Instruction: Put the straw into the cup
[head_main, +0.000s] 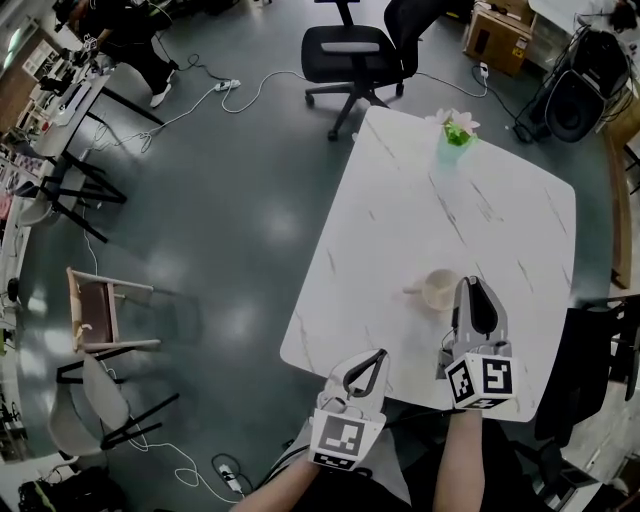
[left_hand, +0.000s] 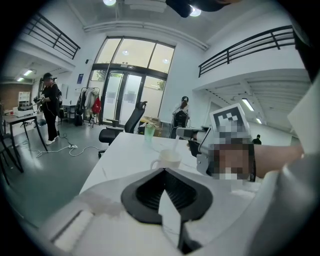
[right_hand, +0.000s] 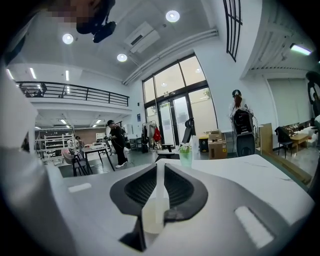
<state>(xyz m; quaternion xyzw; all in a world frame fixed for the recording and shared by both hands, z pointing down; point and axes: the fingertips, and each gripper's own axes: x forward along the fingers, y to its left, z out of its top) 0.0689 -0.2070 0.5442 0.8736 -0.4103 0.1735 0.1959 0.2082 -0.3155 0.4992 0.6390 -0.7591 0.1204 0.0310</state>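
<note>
A wide hall with a dark glossy floor surrounds a white marbled tabletop (head_main: 400, 230). In the head view, the cup (head_main: 438, 290) stands near the tabletop's near edge, handle at 9 o'clock. The right hand-held gripper (head_main: 471, 287) has its tips just beside the cup's rim, so the cup lies at about 10 o'clock from them. The left hand-held gripper (head_main: 374, 364) hangs well apart at the cup's 7 o'clock, so the right one is clearly nearer. The straw is too thin to make out here.

In the left gripper view, the left hand-held gripper (left_hand: 164, 172) has its jaws closed with nothing between them. Beyond, the straw (left_hand: 175, 145) slants from the right hand-held gripper (left_hand: 182, 133) down toward 7 o'clock, and its lower end meets the mouth of the cup (left_hand: 167, 159). I cannot tell whether it is inside.

In the right gripper view, the right hand-held gripper (right_hand: 159, 167) clamps the straw (right_hand: 158, 200), whose long axis runs 12 to 6 between the jaws. The pale patch (right_hand: 151, 217) below is probably the cup, directly under the grip.
</note>
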